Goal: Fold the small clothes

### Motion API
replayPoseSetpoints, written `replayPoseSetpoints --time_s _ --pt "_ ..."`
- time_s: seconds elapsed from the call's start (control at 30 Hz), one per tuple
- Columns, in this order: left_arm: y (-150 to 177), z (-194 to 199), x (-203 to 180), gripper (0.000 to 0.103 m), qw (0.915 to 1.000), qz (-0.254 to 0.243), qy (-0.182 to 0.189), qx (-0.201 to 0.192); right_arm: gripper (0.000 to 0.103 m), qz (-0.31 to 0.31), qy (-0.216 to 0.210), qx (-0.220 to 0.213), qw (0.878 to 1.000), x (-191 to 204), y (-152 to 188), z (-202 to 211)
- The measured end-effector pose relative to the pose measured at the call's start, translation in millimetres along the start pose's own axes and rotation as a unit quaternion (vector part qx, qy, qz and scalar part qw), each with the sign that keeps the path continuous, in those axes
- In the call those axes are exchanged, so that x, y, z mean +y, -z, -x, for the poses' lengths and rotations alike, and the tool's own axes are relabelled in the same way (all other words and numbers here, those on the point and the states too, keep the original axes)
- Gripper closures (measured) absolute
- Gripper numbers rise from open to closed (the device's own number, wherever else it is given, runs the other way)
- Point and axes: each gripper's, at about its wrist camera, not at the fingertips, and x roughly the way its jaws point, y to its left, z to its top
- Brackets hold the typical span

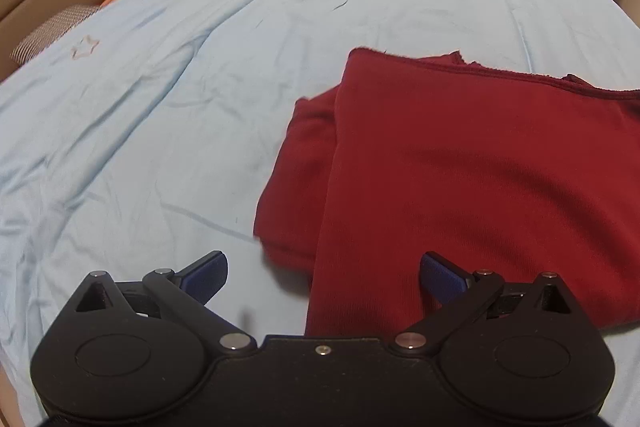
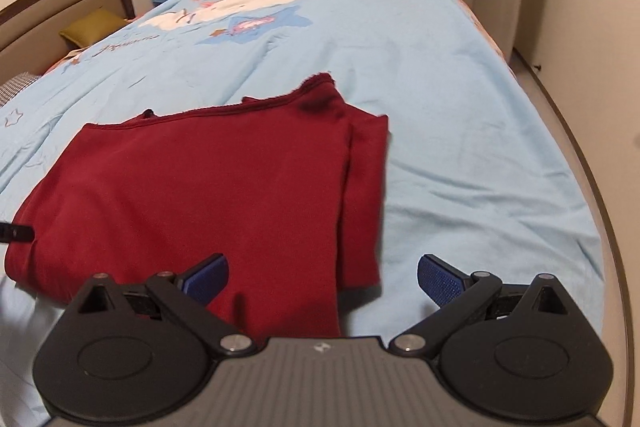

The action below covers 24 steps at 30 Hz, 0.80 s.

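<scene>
A folded dark-red knit garment [image 1: 460, 179] lies flat on the bed's pale-blue cartoon-print quilt [image 1: 160, 107]. The left tongs [image 1: 323, 277] and right tongs [image 2: 323, 277] both hover over its near edge, spread wide, gripping nothing.

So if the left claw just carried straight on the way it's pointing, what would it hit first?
Most likely the near left edge of the folded red garment, or the light blue bedspread right beside it. The left claw is open and empty, straddling that edge; depth is hard to judge.
</scene>
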Motion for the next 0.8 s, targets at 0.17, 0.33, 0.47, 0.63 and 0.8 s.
replayPoseSetpoints --time_s 0.17,0.33,0.47,0.63,0.8 --pt "22 3 19 0.001 0.9978 0.063 0.016 0.017 0.000 -0.048 -0.004 0.025 0.999 -10 7 -10" --pt "33 -5 45 0.001 0.9854 0.158 0.056 0.028 0.000 -0.056 -0.003 0.035 0.998 -8 15 -13" --pt "33 -16 58 0.001 0.9709 0.222 0.083 0.030 0.000 -0.032 0.003 0.023 0.999 2 17 -9" --pt "20 -30 60 0.001 0.9651 0.241 0.100 0.028 0.000 0.016 0.033 -0.003 0.999 22 17 -2" --pt "1 -46 63 0.001 0.9667 0.226 0.118 0.023 0.000 0.098 0.072 -0.076 0.990 49 16 10"
